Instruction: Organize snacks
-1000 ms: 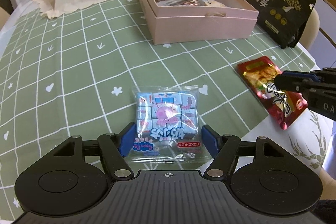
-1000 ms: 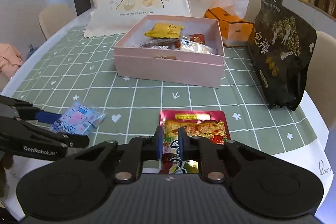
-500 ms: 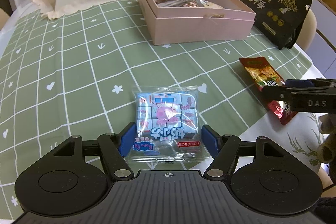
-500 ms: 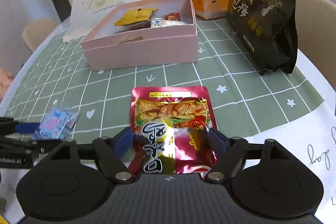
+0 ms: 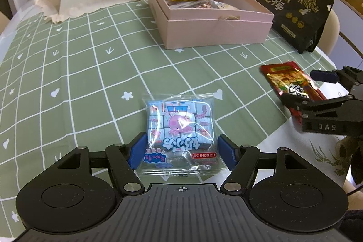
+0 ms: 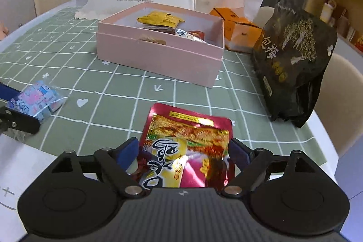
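Both grippers tilted down over snack packets on the green checked tablecloth (image 5: 90, 74).

Left wrist view: the left gripper (image 5: 181, 152) stands wide, straddling the blue candy bag (image 5: 180, 128), its pads not clearly pressing.
Right wrist view: the right gripper (image 6: 183, 153), jaws just opened wide, brackets the red snack pouch (image 6: 188, 146) lying flat, near the pink box (image 6: 158, 56).
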`<state>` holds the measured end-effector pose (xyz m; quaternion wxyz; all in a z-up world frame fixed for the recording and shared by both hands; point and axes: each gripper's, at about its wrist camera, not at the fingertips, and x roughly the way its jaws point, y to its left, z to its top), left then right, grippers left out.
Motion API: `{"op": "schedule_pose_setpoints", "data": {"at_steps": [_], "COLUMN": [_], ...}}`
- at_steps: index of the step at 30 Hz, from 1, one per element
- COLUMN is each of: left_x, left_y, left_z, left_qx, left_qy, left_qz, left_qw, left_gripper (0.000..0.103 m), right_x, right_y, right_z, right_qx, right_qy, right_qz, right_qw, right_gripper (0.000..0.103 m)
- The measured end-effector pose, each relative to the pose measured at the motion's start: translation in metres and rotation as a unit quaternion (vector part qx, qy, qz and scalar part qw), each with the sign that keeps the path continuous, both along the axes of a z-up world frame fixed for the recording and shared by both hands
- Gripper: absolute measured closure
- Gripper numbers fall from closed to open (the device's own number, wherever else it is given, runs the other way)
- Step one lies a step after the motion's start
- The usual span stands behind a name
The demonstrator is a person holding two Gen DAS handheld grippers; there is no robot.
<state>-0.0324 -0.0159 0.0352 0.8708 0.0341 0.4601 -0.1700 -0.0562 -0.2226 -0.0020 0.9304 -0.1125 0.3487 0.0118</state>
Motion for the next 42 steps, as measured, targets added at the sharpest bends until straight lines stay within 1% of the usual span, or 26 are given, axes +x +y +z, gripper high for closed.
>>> {"op": "schedule_pose_setpoints", "data": {"at_steps": [2,4,5,7,8,10,11,14,16,18,20,22,24,26,27,29,32,33,34,35,37,38,40,41,42], "left_x": [0.0,0.0,0.0,0.0,0.001,0.001,0.001,0.001,0.002,0.002,0.002,0.003,0.003,0.003,0.004,0.004,0.007,0.009,0.011,0.012,0.015,0.017,0.021,0.022,0.023], "left_y": [0.0,0.0,0.0,0.0,0.0,0.0,-0.001,-0.002,-0.003,-0.004,-0.003,-0.003,-0.003,-0.003,-0.002,-0.001,0.001,0.0,0.0,-0.001,-0.004,-0.004,-0.004,-0.004,-0.004], "left_z": [0.0,0.0,0.0,0.0,0.0,0.0,0.0,-0.001,-0.001,-0.001,-0.001,-0.001,-0.001,-0.001,-0.001,-0.001,0.0,0.001,0.002,0.002,0.004,0.004,0.005,0.005,0.005], "left_qx": [0.0,-0.001,-0.001,0.0,0.0,-0.001,0.0,0.0,0.002,0.002,0.001,0.0,0.001,-0.001,-0.003,-0.008,-0.016,-0.016,-0.013,-0.009,0.003,0.005,0.002,0.002,0.003], "left_qy": [0.0,0.001,0.001,0.002,0.003,0.004,0.003,0.004,0.005,0.006,0.007,0.008,0.008,0.01,0.011,0.014,0.022,0.027,0.031,0.035,0.04,0.043,0.047,0.047,0.047], "left_qz": [-0.001,-0.001,0.0,-0.001,-0.002,-0.001,-0.001,-0.004,-0.006,-0.006,-0.007,-0.007,-0.006,-0.005,-0.004,-0.002,0.007,0.008,0.007,0.007,0.012,0.012,0.015,0.017,0.016], "left_qw": [1.0,1.0,1.0,1.0,1.0,1.0,1.0,1.0,1.0,1.0,1.0,1.0,0.9999,0.9999,0.9999,0.9999,0.9996,0.9995,0.9994,0.9993,0.9991,0.999,0.9988,0.9987,0.9988], "left_gripper": [0.03,0.03,0.03,0.03,0.03,0.03,0.03,0.026,0.025,0.024,0.024,0.024,0.024,0.024,0.024,0.024,0.024,0.024,0.024,0.027,0.032,0.032,0.034,0.034,0.034], "right_x": [0.004,0.009,0.01,0.009,0.006,-0.001,-0.002,-0.005,-0.006,-0.008,-0.006,-0.003,0.003,0.008,0.008,0.006,0.008,0.009,0.009,0.01,0.008,0.008,0.009,0.009,0.009], "right_y": [-0.01,-0.022,-0.028,-0.034,-0.037,-0.046,-0.051,-0.069,-0.077,-0.075,-0.067,-0.057,-0.043,-0.026,-0.02,-0.019,-0.021,-0.024,-0.026,-0.028,-0.032,-0.03,-0.025,-0.022,-0.019], "right_z": [0.0,-0.002,-0.003,0.001,0.004,0.013,0.015,0.013,0.007,0.005,0.005,0.004,0.001,-0.004,-0.006,-0.006,-0.005,-0.003,0.001,0.004,0.015,0.02,0.029,0.033,0.037], "right_qx": [0.026,0.071,0.092,0.099,0.102,0.124,0.141,0.205,0.222,0.214,0.208,0.201,0.17,0.113,0.095,0.107,0.106,0.109,0.111,0.119,0.138,0.14,0.131,0.125,0.118], "right_qy": [0.01,0.033,0.038,0.039,0.032,0.015,0.017,0.033,0.041,0.033,0.036,0.042,0.047,0.053,0.047,0.044,0.052,0.059,0.06,0.061,0.056,0.056,0.05,0.046,0.042], "right_qz": [-0.01,-0.025,-0.034,-0.058,-0.068,-0.08,-0.083,-0.107,-0.136,-0.15,-0.152,-0.152,-0.15,-0.15,-0.156,-0.166,-0.151,-0.145,-0.143,-0.136,-0.116,-0.106,-0.091,-0.086,-0.082], "right_qw": [1.0,0.997,0.994,0.993,0.992,0.989,0.986,0.972,0.965,0.965,0.966,0.967,0.973,0.981,0.982,0.979,0.981,0.982,0.982,0.982,0.982,0.983,0.986,0.987,0.989], "right_gripper": [0.016,0.014,0.013,0.013,0.014,0.014,0.014,0.014,0.014,0.014,0.013,0.01,0.003,0.002,0.001,0.0,0.0,0.002,0.007,0.011,0.025,0.043,0.051,0.059,0.061]}}
